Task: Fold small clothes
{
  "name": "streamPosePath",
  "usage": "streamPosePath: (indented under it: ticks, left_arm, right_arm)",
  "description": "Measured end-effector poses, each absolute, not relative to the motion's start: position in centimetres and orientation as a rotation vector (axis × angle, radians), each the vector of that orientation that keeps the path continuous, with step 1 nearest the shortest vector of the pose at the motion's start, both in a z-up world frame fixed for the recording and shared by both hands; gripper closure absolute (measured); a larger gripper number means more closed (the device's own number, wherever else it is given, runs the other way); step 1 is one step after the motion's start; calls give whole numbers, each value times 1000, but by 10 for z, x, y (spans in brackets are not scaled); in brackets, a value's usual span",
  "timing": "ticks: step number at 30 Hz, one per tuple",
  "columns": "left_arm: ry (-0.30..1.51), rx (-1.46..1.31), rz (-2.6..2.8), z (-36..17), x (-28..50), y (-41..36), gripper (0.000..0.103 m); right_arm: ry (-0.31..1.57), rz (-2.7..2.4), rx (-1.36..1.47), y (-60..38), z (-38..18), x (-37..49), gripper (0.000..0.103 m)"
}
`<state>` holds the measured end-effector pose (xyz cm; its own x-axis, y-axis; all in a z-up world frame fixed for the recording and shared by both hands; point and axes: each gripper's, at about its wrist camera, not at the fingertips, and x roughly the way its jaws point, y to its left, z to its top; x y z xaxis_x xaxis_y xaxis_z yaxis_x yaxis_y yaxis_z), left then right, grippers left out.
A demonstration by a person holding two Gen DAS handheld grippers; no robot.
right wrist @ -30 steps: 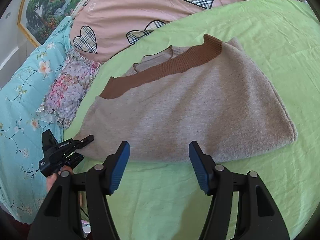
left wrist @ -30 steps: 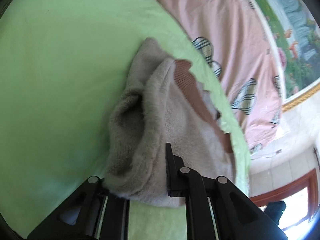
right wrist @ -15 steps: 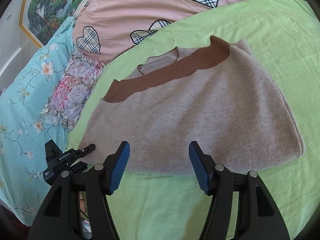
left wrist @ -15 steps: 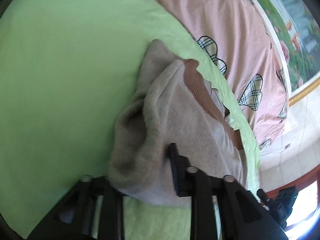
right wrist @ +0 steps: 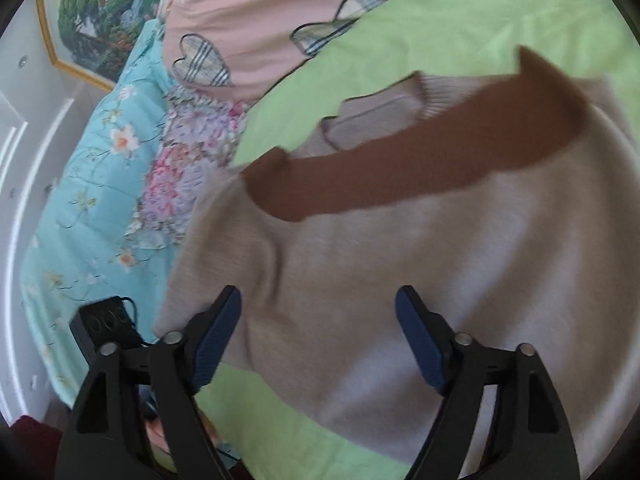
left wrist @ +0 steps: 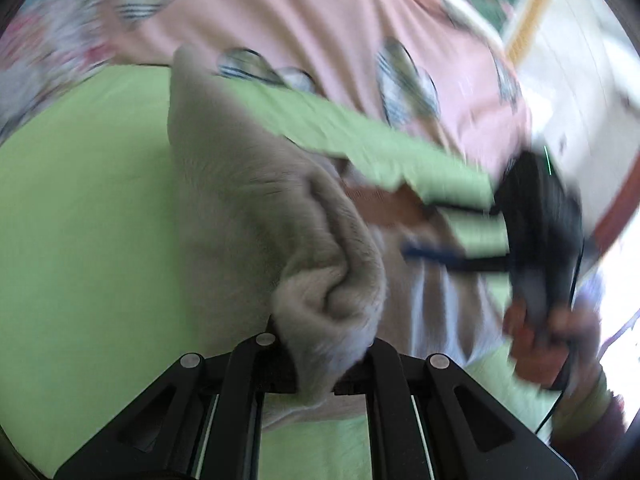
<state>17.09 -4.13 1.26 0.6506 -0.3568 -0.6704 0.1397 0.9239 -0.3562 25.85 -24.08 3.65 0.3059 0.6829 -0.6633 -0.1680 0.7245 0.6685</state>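
Since half a second before, both grippers had swung closer to the sweater (right wrist: 400,280), which now filled far more of the right wrist view, and the left camera had turned enough to catch the other tool; both views were blurred by motion.

One sweater lay on the green sheet (right wrist: 500,12), grey with a single brown band (right wrist: 400,168) across it near the neck opening. At its left end, the left gripper (left wrist: 316,376) was clenched on a bunched fold of the grey knit, the cloth pinched between the jaws and lifted into a ridge in front of the camera. To the right, the right gripper (right wrist: 318,336) hovered over the sweater's near part with its two blue-padded fingers (right wrist: 218,336) spread wide, grasping nothing. Whether the pads touched the knit could not be told.

Beyond the sheet lay one pink quilt (right wrist: 260,8) with plaid hearts, and at far left one turquoise floral cover (right wrist: 92,184). One framed landscape painting (right wrist: 96,28) hung on the wall.
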Motion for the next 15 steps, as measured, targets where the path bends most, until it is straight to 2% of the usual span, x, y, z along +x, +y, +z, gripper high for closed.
streamPosePath:
  ticks: [2, 5, 9, 13, 15]
  left_arm:
    - [846, -241, -309, 2, 176, -61, 97]
    - [876, -269, -330, -7, 180, -67, 97]
    - [871, -326, -348, -5, 181, -54, 97]
    - [869, -378, -355, -1, 177, -39, 97]
    - [874, -362, -354, 0, 177, -43, 97]
  right_arm:
    - [1148, 656, 569, -234, 35, 277, 10]
    - [1195, 705, 587, -218, 28, 304, 9]
    - [1294, 620, 526, -199, 1, 336, 9]
    - [1280, 647, 557, -185, -8, 348, 9]
    - [1258, 675, 555, -179, -5, 350, 15]
